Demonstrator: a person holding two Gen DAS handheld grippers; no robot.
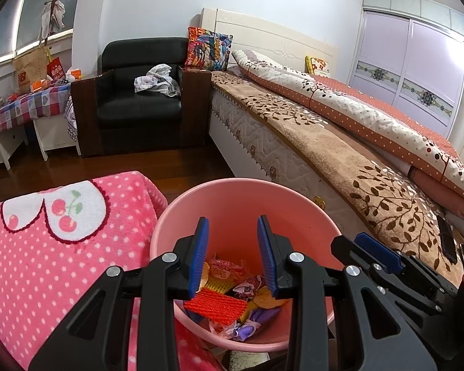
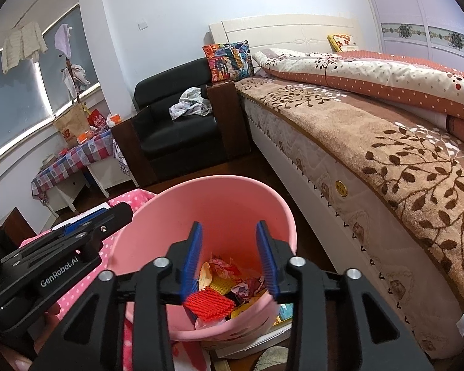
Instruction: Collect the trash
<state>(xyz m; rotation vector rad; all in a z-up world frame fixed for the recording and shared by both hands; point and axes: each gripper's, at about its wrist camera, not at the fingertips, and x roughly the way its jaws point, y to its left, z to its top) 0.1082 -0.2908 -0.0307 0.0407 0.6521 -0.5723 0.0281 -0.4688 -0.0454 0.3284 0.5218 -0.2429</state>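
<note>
A pink bucket (image 1: 232,182) (image 2: 219,181) stands between a pink blanket and the bed. Trash lies in its bottom: a red mesh piece (image 1: 215,306) (image 2: 208,306), crumpled snack wrappers (image 1: 229,270) (image 2: 222,267) and a purple wrapper (image 1: 247,327). My left gripper (image 1: 232,221) hangs over the bucket's mouth, open, with nothing between its blue pads. My right gripper (image 2: 228,226) hovers over the same opening from the bed side, also open and empty. In the left wrist view the right gripper (image 1: 355,245) shows at the bucket's right rim. One of the left gripper's fingers (image 2: 120,211) reaches the left rim in the right wrist view.
A pink dotted blanket with cherries (image 1: 46,247) lies left of the bucket. The bed (image 1: 340,154) with a brown leaf cover runs along the right, with a dark phone (image 1: 447,238) on it. A black armchair (image 1: 139,102) and a checked-cloth table (image 1: 21,108) stand beyond the wooden floor (image 1: 185,167).
</note>
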